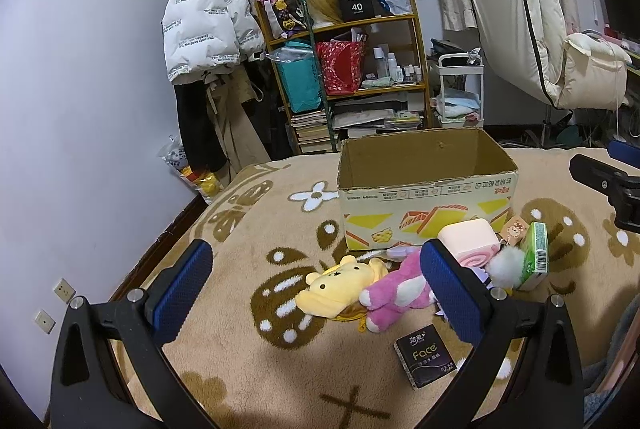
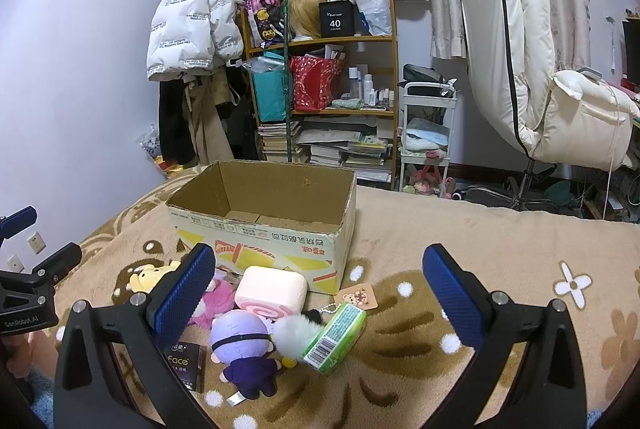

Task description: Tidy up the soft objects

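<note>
Cardboard box [image 2: 264, 225] stands open and apparently empty on a beige blanket [image 2: 500, 249], with a huddle of soft things lying against its near face and none yet inside, so the sorting looks to be at its start. Both grippers hang above the blanket with jaws spread wide and nothing between them: the left gripper [image 1: 316, 281] frames a yellow plush [image 1: 332, 287] and a pink plush [image 1: 394, 295], which touch one another just ahead of its fingers; the right gripper [image 2: 320, 289] looks over a purple doll [image 2: 244, 349], a pink cushion [image 2: 272, 289], a white pompom [image 2: 294, 337] and a green tissue pack [image 2: 336, 335]. A black tissue pack [image 1: 424, 355] lies nearest the person, between the two tools. The yellow plush sits squarely between the left jaws, lying roughly across the view with its head toward the pink one, so the left hand appears better placed to take it; the purple doll lies low and left of centre for the right gripper, its body running toward the camera. From either spot the box is straight ahead, just beyond the pile, which would make for a short carry.
</note>
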Demonstrator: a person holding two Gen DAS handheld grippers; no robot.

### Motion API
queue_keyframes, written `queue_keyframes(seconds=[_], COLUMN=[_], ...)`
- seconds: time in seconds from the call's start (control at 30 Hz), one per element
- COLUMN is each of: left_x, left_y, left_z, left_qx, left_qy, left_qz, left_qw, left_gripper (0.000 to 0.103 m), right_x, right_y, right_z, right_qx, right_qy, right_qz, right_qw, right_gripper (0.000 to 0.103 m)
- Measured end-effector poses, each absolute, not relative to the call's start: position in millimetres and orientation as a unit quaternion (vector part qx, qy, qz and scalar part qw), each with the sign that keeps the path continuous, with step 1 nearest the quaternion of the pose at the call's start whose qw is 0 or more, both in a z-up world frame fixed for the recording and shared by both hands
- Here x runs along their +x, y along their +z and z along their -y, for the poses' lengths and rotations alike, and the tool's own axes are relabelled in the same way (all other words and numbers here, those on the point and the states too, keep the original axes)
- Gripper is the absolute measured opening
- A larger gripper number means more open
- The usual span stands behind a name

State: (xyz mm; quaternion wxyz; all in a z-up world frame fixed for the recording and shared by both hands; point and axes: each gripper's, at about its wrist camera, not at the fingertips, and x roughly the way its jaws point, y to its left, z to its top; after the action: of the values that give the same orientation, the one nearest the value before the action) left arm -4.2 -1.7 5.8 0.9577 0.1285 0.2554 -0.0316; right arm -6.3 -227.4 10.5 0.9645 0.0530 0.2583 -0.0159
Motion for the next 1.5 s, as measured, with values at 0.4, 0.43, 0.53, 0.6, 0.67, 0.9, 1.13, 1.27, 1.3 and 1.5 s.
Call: queue_keyframes(seconds=[0.4, 0.43, 0.53, 0.6, 0.67, 0.9, 1.13, 1.27, 1.3, 1.5], left_x=[-4.3, -4.3, -4.5, -4.5, -4.4, -4.5, -4.8, -4.5, -4.5, -4.8], left_y=[6.4, 6.3, 6.4, 6.3, 6.2, 6.3, 6.4, 6.4, 6.4, 6.4], left_z=[2.0, 2.0, 2.0, 2.0, 1.9, 1.6, 1.6, 1.3, 1.1, 1.0], left_qx=[0.129, 0.128, 0.128, 0.128, 0.129, 0.129, 0.128, 0.128, 0.128, 0.128], left_qy=[-0.031, -0.031, -0.031, -0.031, -0.032, -0.032, -0.033, -0.032, -0.033, -0.033], left_qz=[-0.255, -0.255, -0.255, -0.255, -0.255, -0.255, -0.254, -0.255, -0.255, -0.255], left_qw=[0.958, 0.958, 0.958, 0.958, 0.958, 0.958, 0.958, 0.958, 0.958, 0.958], left_gripper=[0.103, 0.103, 0.103, 0.103, 0.103, 0.103, 0.103, 0.103, 0.103, 0.103], right_x=[-5.6, -5.7, -6.8, -6.1, -6.0, -6.1, -6.9, -6.1, -6.7, -7.3], right_y=[10.1, 9.5, 8.1, 8.4, 8.5, 9.2, 7.5, 8.4, 7.6, 7.8], right_z=[225.6, 225.1, 222.9, 223.6, 223.7, 223.3, 222.6, 223.4, 223.7, 223.2], right_qx=[0.054, 0.055, 0.055, 0.055, 0.055, 0.056, 0.056, 0.056, 0.056, 0.056], right_qy=[-0.015, -0.015, -0.014, -0.014, -0.014, -0.015, -0.015, -0.014, -0.014, -0.014], right_qz=[-0.262, -0.262, -0.262, -0.263, -0.263, -0.263, -0.263, -0.264, -0.264, -0.264], right_qw=[0.963, 0.963, 0.963, 0.963, 0.963, 0.963, 0.963, 0.963, 0.963, 0.963], right_gripper=[0.103, 0.103, 0.103, 0.103, 0.103, 0.103, 0.103, 0.103, 0.103, 0.103])
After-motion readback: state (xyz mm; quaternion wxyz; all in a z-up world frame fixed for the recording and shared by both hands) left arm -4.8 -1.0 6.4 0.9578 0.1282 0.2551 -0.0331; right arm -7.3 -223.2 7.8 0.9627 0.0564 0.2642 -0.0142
